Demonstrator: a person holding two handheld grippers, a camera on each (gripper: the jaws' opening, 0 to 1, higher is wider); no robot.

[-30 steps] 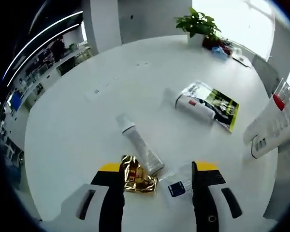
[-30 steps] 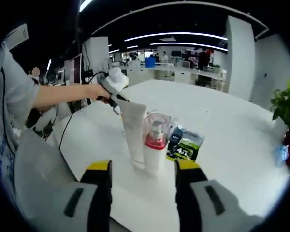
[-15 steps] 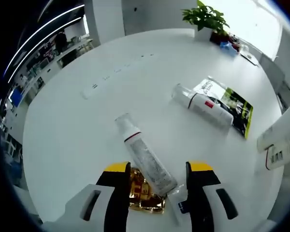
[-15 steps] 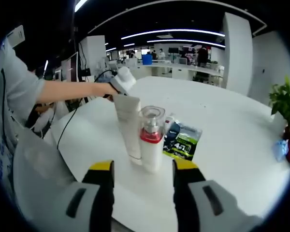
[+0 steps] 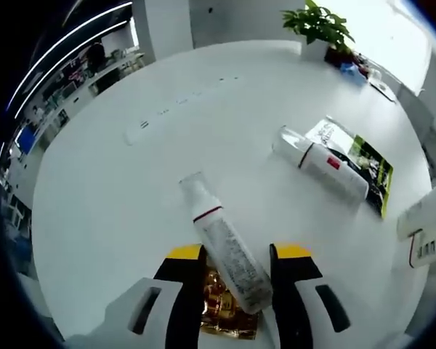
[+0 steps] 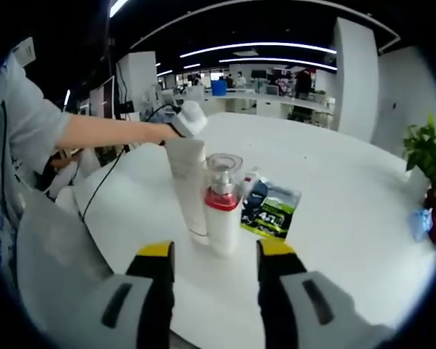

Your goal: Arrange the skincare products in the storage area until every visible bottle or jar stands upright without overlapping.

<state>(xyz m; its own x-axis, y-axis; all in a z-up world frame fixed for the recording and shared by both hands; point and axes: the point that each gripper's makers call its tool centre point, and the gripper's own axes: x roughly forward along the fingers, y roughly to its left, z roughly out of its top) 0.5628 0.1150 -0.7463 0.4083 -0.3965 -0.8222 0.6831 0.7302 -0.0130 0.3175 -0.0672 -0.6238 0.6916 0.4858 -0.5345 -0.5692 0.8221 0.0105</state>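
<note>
Lying between the open jaws of the left gripper was a fallen white tube; the right gripper stood open, empty, before an upright pump bottle.

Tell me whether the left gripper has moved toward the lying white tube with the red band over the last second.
Yes. The left gripper has advanced along the white table; its jaws now flank the white tube's lower end, above the gold foil packet.

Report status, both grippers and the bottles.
Left gripper open, straddling lying tube. Right gripper open, empty. Pump bottle and tall tube upright; white bottle lying down.
</note>
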